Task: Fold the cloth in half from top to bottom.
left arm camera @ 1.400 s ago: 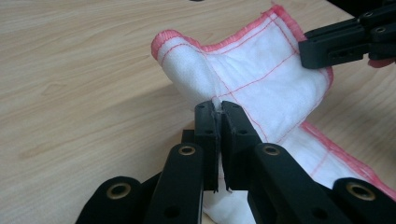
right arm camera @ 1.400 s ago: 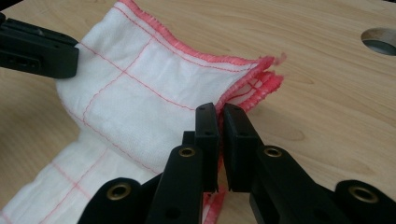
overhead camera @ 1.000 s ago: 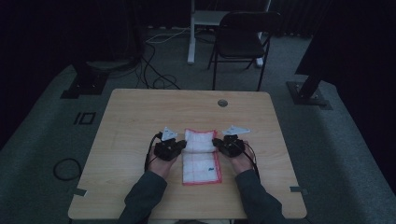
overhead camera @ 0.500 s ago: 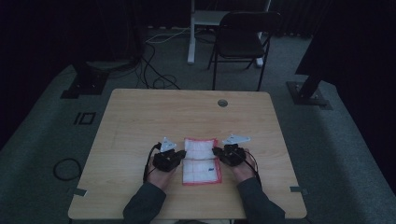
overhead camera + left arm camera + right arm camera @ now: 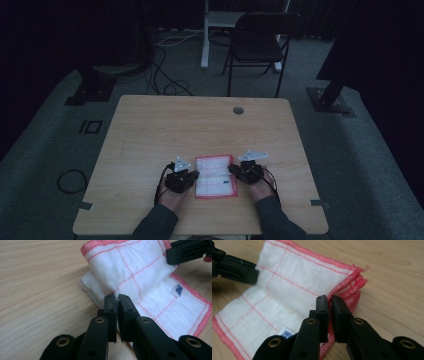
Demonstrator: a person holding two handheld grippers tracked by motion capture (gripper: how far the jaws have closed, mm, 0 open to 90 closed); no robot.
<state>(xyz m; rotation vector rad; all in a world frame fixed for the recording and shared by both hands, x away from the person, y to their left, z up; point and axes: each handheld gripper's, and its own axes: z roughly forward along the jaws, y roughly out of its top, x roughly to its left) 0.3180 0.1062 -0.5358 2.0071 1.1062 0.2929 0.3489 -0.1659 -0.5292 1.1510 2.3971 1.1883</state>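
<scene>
We have both sets of fingers pinched on the cloth [image 5: 215,176]: left gripper [image 5: 116,300] on its left edge, right gripper [image 5: 329,301] on its right hem. It looks light, soft and floppy, so we judge the stitched pink edges the best hold above the table [image 5: 200,125].

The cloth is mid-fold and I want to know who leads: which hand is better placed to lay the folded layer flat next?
Neither clearly. The left claw and the right claw each pinch an edge of the cloth, on opposite sides, so both should probably lower together.

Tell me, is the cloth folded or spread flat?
Folded. The cloth shows stacked pink-hemmed layers at its corner in the right gripper view, and in the left gripper view one part doubles over another. Both grippers pinch its edges.
</scene>
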